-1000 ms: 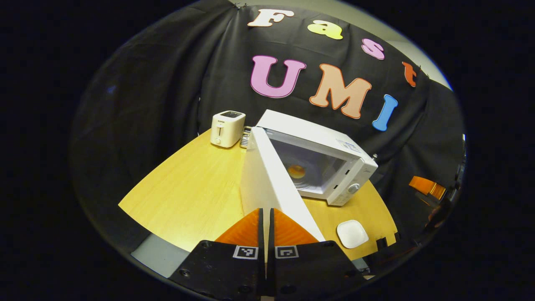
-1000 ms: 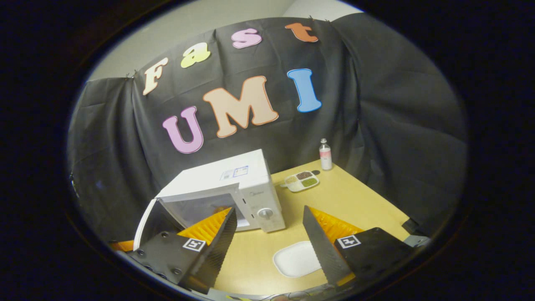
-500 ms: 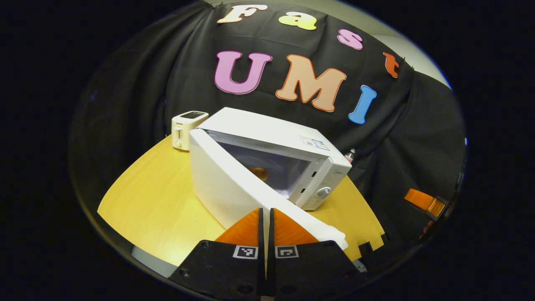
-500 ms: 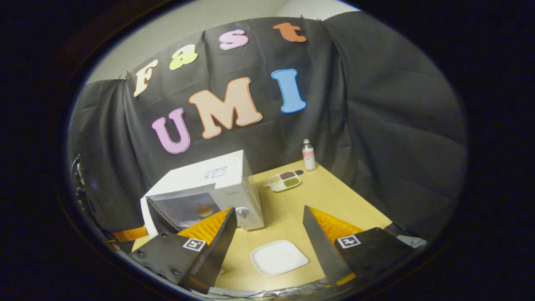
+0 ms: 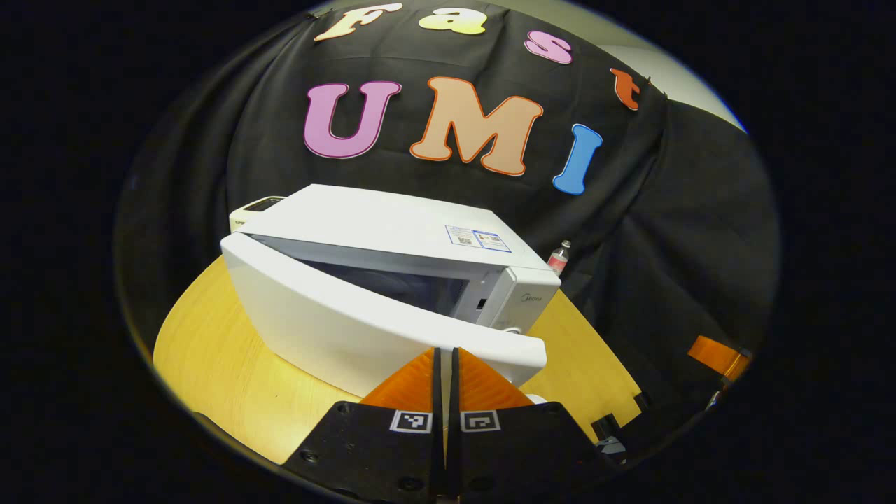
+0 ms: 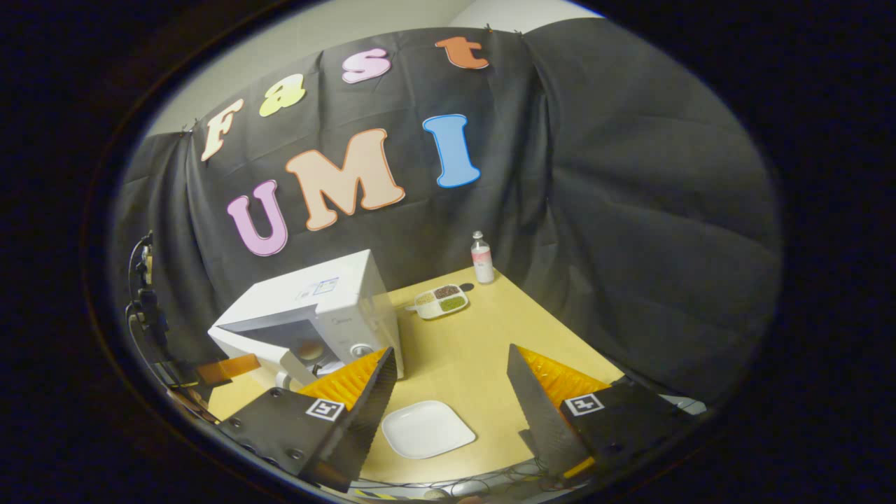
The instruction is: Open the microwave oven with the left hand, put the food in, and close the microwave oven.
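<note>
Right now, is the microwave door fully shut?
No, the microwave door stands ajar, with a dark gap between it and the microwave front.

The microwave [image 5: 392,280] looks like smooth glossy plastic; the desk [image 6: 483,343] is matt wood grain, perhaps laminate.

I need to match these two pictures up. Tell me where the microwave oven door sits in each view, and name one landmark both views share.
Left gripper view: the microwave oven door sweeps across the lower middle, partly ajar, its free end just above the left gripper.
Right gripper view: the same door shows lower left, ajar, in front of the oven cavity, beside the right gripper.
Shared landmark: the small bottle at the table's back edge, by the black cloth.
</note>
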Demonstrator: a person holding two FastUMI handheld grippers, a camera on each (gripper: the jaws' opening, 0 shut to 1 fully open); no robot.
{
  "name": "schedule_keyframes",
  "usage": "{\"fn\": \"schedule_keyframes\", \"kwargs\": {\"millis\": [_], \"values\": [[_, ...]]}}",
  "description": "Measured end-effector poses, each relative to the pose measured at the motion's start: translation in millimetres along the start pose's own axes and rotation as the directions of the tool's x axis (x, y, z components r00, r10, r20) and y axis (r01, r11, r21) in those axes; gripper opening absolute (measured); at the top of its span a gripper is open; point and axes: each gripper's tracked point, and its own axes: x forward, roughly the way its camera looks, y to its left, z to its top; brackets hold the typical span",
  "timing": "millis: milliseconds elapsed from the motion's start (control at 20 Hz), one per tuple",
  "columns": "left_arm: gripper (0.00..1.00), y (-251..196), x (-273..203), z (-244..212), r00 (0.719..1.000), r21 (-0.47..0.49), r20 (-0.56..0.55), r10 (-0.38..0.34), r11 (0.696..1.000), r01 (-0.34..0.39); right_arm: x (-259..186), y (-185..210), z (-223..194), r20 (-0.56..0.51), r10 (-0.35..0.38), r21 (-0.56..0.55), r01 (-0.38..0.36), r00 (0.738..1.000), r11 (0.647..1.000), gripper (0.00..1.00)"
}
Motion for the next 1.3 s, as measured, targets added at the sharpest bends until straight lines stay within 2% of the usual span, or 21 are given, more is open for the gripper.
{"fn": "schedule_keyframes", "kwargs": {"millis": [150,200,700,950,1300], "values": [[0.01,-5.5,20.6,5.4,1.000,-0.004,0.007,0.004,1.000,-0.004,1.6,-9.8,3.3,0.002,-0.016,0.005,0.016,1.000,1.000,0.98],[0.01,-7.8,26.5,7.1,1.000,-0.007,0.009,0.004,1.000,-0.004,3.3,-11.3,5.7,0.005,-0.019,0.007,0.019,1.000,1.000,0.91],[0.01,-18.0,68.9,22.0,0.999,0.032,0.022,0.024,0.999,-0.024,16.8,-6.0,6.1,-0.021,0.004,0.000,-0.004,1.000,1.000,0.91],[0.01,-10.1,75.8,26.2,0.996,0.000,0.036,0.076,0.997,-0.076,23.2,-6.2,5.5,-0.038,0.008,-0.001,-0.008,0.999,1.000,0.91],[0.00,-6.5,80.2,26.5,0.994,-0.041,0.045,0.099,0.994,-0.098,31.3,-8.7,2.6,-0.064,0.002,-0.006,-0.003,0.998,1.000,0.91]]}}
